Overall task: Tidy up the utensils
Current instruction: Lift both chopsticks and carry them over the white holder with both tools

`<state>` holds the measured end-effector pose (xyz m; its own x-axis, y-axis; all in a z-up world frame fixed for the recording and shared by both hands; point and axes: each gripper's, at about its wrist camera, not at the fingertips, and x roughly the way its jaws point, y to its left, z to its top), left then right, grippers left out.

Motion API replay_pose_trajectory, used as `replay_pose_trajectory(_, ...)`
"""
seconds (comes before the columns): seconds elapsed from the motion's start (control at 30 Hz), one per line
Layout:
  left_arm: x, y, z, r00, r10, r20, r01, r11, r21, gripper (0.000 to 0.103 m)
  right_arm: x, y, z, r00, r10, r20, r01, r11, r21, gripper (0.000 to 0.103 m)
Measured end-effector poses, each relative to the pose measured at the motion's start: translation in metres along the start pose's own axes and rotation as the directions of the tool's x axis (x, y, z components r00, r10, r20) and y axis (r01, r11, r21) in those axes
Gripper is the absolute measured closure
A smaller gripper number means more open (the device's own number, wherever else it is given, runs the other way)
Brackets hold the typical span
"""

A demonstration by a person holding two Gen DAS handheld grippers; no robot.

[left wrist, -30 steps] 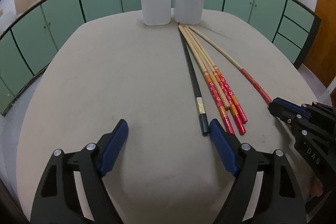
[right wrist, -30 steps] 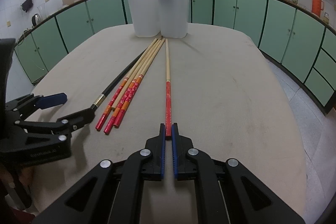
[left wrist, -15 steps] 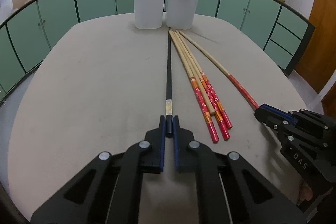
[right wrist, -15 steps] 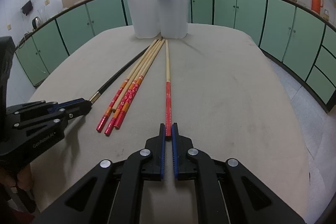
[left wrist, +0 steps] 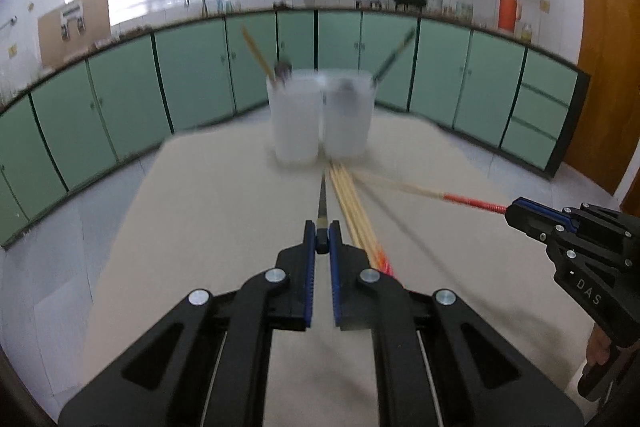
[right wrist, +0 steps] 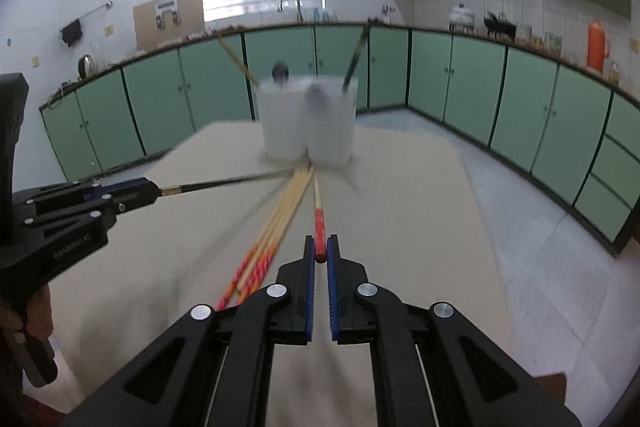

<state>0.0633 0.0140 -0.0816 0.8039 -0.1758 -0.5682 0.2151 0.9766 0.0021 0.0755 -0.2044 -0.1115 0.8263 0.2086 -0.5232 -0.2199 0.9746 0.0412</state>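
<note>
- The left gripper [left wrist: 321, 241] is clamping its blue pads on the near end of the black chopstick [left wrist: 322, 203], which is pointing away toward the two white holders [left wrist: 320, 119].
- The right gripper [right wrist: 320, 254] is pinching the red end of a red-and-bamboo chopstick [right wrist: 318, 205]; its pale far end is reaching toward the holders too.
- Both held sticks appear to be lifted at the near end, though blur is making it hard to tell whether their far tips are touching the table [left wrist: 200, 227].
- Three more red-handled chopsticks [right wrist: 276, 227] are lying together on the table between the two held ones.
- The holders are standing side by side at the table's far edge, each already keeping utensils upright.
</note>
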Motion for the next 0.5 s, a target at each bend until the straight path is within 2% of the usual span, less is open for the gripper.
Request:
replay_pose_trajectory(0.23,-0.033,0.009,0.055,0.989,-0.035,0.147,0.037,0.999,-0.007,0.097,-0.028,-0.012,0.055,0.993,0.051,0.107,-0.052,0.999,0.002,0.097)
replay_pose_trajectory(0.5,-0.040,0.005,0.084,0.978,-0.091,0.186,0.092,0.996,0.002,0.097,-0.036,-0.021,0.100,0.987,0.102,0.128,-0.103,0.995,0.000,0.097)
